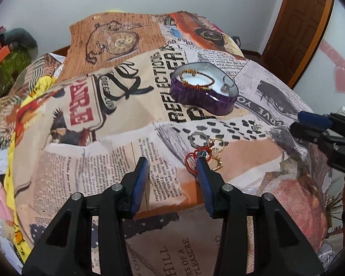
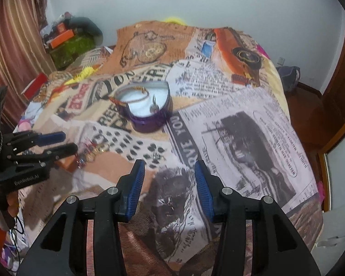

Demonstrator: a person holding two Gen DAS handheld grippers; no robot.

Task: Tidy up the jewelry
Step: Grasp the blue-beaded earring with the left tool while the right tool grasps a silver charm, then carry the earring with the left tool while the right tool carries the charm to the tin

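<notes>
The left gripper (image 1: pixel 173 161) and right gripper (image 2: pixel 169 164) were held agape (nothing between) above the bed (image 1: pixel 117 151) beside loose rings (image 1: pixel 205 148).

purple tin (image 1: pixel 202 92) ahead, rings (image 1: pixel 207 149) near, bedspread (image 1: pixel 103 138) open

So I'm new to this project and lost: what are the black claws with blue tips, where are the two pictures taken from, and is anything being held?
They are hand-held two-finger grippers, one per hand, each with a camera looking along its fingers. The left gripper fills one picture, the right gripper the other; each also appears at the other picture's edge. Both are open, holding nothing. On the printed bedspread sits a purple heart-shaped tin with a bracelet inside. Loose rings and a red cord lie by the left fingertips.
</notes>
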